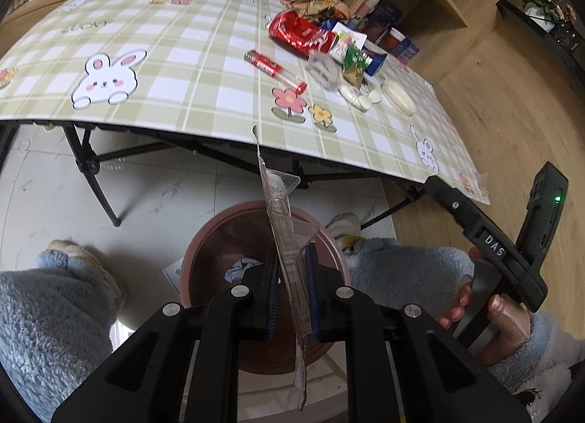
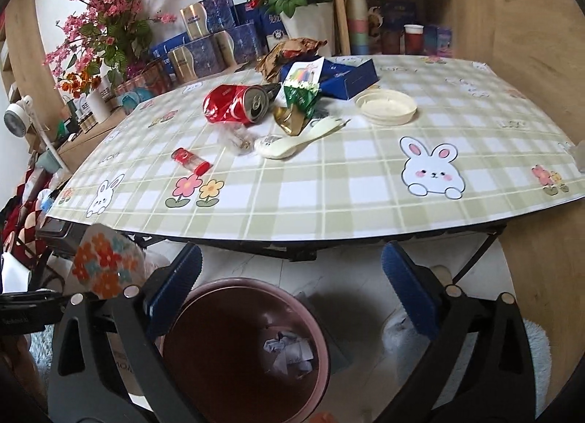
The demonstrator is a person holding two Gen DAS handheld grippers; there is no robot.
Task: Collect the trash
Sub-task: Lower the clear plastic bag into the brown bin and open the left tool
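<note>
Trash on this job is of two sorts: one piece already in hand, and a heap on the table; the landmark for both is the pink bin on the floor below the table's near edge. The left gripper is clamped on a clear plastic blister pack, held edge-on and upright directly over the bin's mouth, its top reaching up past the table edge and its tail hanging below the pads; it looks thin, light and springy, likely slick, so a grip low on the flat backing seems safer than on the raised bubble, which would probably buckle. The right gripper stands with its jaws wide apart and nothing between them, above the bin, where crumpled paper lies at the bottom. Up on the table, beyond the bin, lie a crushed red can, a red tube, a white plastic spoon, a round white lid, a green and gold wrapper and a blue box. The can I judge stiff but light, best pinched across its dented middle; the wrapper soft and crackly, taken anywhere; the lid and spoon lie flat and low, so they may need catching by a rim or the handle.
</note>
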